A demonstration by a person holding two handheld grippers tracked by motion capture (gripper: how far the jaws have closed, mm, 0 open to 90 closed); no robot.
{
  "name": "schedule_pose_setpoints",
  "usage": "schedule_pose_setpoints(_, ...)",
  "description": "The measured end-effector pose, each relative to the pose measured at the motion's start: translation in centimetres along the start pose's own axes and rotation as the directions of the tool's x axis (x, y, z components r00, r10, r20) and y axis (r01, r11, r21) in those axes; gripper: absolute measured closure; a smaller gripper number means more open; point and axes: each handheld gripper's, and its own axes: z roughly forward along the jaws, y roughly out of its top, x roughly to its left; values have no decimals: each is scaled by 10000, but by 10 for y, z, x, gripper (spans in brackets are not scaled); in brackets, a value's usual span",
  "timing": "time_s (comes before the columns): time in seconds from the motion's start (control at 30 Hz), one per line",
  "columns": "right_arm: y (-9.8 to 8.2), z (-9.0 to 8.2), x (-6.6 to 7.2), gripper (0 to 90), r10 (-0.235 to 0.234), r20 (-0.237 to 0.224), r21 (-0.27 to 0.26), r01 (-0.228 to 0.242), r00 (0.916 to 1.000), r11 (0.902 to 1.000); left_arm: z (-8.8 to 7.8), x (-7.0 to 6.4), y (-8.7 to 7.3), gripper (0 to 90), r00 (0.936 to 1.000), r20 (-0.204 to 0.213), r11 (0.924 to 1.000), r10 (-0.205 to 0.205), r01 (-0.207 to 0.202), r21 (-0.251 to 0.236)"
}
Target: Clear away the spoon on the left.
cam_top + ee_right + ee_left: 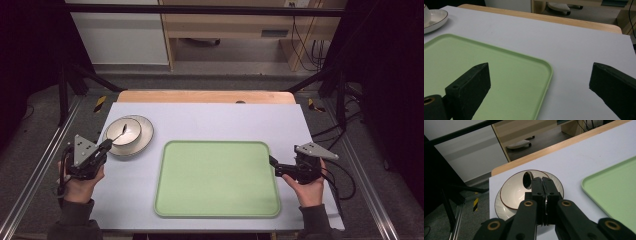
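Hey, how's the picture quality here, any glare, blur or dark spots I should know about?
High view: even light on the table, dark surroundings, soft focus, no glare on the green tray. Left gripper view: the spoon mirrors dark in the bowl; the left gripper looms large and slightly soft. Right gripper view: the right gripper has blurred jaws, and the tray rim is sharp.

A lab-style recording station rather than a home: the wooden table [205, 96] under a pale sheet stands inside a black metal frame [200, 10] hung with dark curtains, loose cables [305, 45] run over the grey carpeted floor, hazard-striped tape [100, 103] marks the frame's feet, and plain office cabinets [120, 35] line the back
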Motion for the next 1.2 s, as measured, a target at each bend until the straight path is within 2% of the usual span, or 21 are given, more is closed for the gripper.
schedule_pose_setpoints(0.33, 0, -1, -1, 38, 54, -31, 12, -54, 10000, 10000, -8, -21, 12, 890, 9982, 377, 9984, 475, -463, -320)
schedule_pose_setpoints(0.77, -1, 0, -1, 39, 13, -11, 57, -13, 10000, 10000, -11, -38, 17, 890, 9934, 773, 9953, 844, -804, -534)
schedule_pose_setpoints(1.2, -1, 0, -2, 39, 67, -23, 106, -67, 10000, 9999, -11, -57, 20, 889, 9837, 1214, 9900, 1324, -1254, -640)
